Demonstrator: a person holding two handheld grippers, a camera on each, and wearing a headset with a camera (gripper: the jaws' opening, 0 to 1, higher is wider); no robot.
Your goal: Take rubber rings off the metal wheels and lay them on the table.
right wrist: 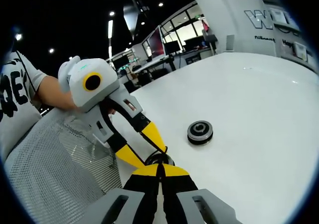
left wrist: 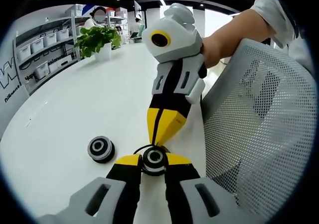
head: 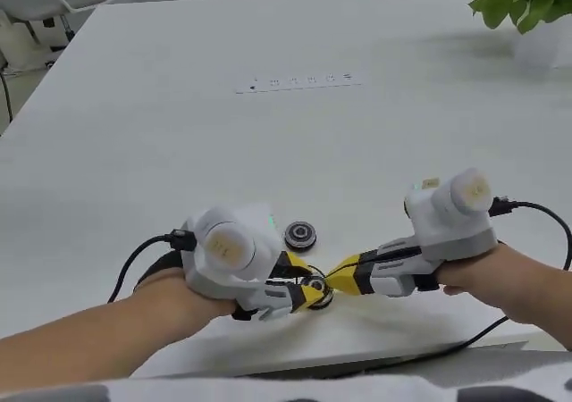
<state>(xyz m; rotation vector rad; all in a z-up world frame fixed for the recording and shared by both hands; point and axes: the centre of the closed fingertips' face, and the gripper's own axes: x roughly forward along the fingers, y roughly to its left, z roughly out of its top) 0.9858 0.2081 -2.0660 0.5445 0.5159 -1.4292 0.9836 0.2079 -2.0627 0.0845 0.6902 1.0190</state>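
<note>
left gripper (left wrist: 153,160): jaws clamped on a small round metal wheel (head: 315,294), held just on the near side of a second metal wheel with black rim (head: 300,235). the second wheel lies flat on the white desk (head: 268,143). right gripper (right wrist: 159,168): jaws pressed together, pinching the thin black rubber ring (right wrist: 157,157) at the held wheel's edge; a loop of it stands clear of the metal. the grippers meet tip to tip.
</note>
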